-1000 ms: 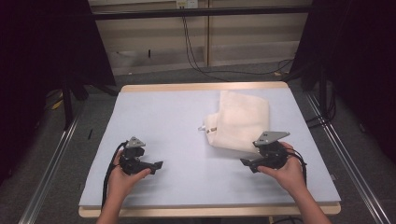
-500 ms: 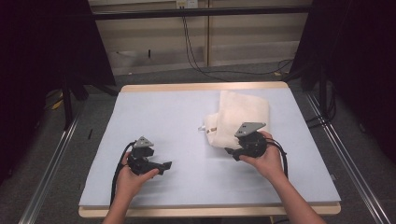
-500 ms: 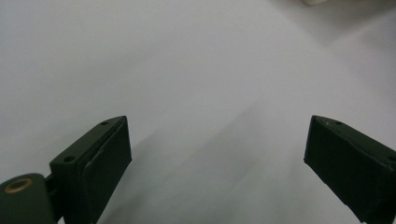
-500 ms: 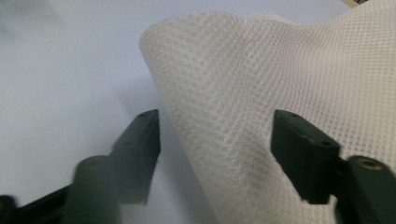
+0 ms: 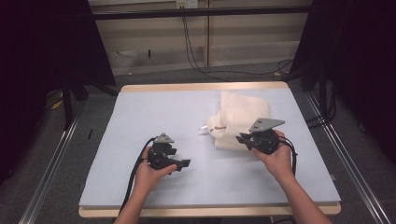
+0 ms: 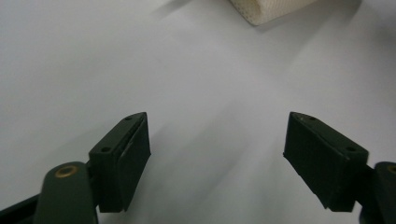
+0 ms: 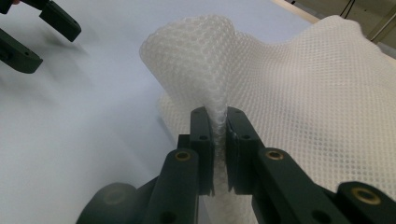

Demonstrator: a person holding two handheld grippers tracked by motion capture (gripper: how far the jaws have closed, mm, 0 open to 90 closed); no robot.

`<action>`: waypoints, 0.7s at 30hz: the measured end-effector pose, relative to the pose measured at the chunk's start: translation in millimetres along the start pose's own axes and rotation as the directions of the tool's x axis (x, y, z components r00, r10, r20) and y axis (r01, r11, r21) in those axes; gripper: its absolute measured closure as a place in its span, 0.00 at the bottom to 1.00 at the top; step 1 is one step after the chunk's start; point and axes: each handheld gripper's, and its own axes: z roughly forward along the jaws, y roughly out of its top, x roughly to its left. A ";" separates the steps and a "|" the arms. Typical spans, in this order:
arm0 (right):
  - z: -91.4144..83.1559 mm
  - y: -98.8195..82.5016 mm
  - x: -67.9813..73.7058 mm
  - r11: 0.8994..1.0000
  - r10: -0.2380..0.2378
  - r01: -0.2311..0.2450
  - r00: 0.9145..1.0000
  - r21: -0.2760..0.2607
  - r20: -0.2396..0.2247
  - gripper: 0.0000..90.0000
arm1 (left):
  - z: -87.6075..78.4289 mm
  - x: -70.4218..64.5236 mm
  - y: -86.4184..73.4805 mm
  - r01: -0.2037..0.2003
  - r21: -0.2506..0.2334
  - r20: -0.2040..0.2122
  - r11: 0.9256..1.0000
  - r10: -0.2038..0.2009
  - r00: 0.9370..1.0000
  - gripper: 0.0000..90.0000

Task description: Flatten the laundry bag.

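Jaws of the right gripper (image 7: 218, 122), just closed, are pinched on a thin fold of the white mesh cloth (image 5: 238, 119) near the desk's (image 5: 154, 109) right edge, so it could slip free when lifted, while the left gripper (image 6: 217, 158) is held spread over bare desk.

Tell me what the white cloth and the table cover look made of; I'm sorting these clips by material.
White cloth: seemingly a soft knitted mesh fabric, matte; its surface is a honeycomb of tiny holes and it folds limply where the right claw pinches it. Table cover: pale blue-grey, smooth and matte, perhaps a foam or plastic sheet; it lies flat over a wooden edge.
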 end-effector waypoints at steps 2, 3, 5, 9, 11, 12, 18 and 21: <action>-3.4 -3.1 -3.7 1.000 0.017 -0.017 1.000 -0.004 0.008 0.92 | 5.1 -4.0 5.8 -0.008 -0.009 0.014 1.000 0.008 1.000 0.27; -4.8 -5.0 -5.9 1.000 0.025 -0.025 1.000 -0.010 0.013 0.92 | 7.1 -5.6 9.0 -0.014 -0.005 0.022 1.000 0.014 1.000 0.27; -7.7 -9.7 -9.2 0.999 0.037 -0.036 0.999 -0.022 0.018 0.92 | 13.0 -9.3 14.3 -0.015 -0.017 0.034 1.000 0.016 0.999 0.28; -5.2 -12.5 -6.6 0.999 0.039 -0.039 0.999 -0.018 0.016 0.92 | 26.1 -16.0 25.0 -0.040 0.001 0.059 0.999 0.040 0.997 0.31; -2.6 -12.8 -4.7 0.999 0.030 -0.030 0.999 -0.015 0.016 0.92 | 31.5 -19.0 27.5 -0.036 -0.015 0.063 0.999 0.036 0.997 0.34; -2.6 -12.8 -4.7 0.999 0.030 -0.030 0.999 -0.015 0.016 0.92 | 34.2 -20.8 29.1 -0.037 -0.017 0.071 0.999 0.038 0.997 0.34; -0.3 -14.3 -3.9 0.999 0.044 -0.043 0.999 -0.017 0.011 0.92 | 52.0 -25.2 37.8 -0.042 -0.042 0.077 0.998 0.046 0.996 0.43; -0.2 -14.9 -4.1 0.999 0.044 -0.044 0.999 -0.018 0.009 0.92 | 63.7 -26.2 43.3 -0.048 -0.040 0.098 0.998 0.051 0.994 0.44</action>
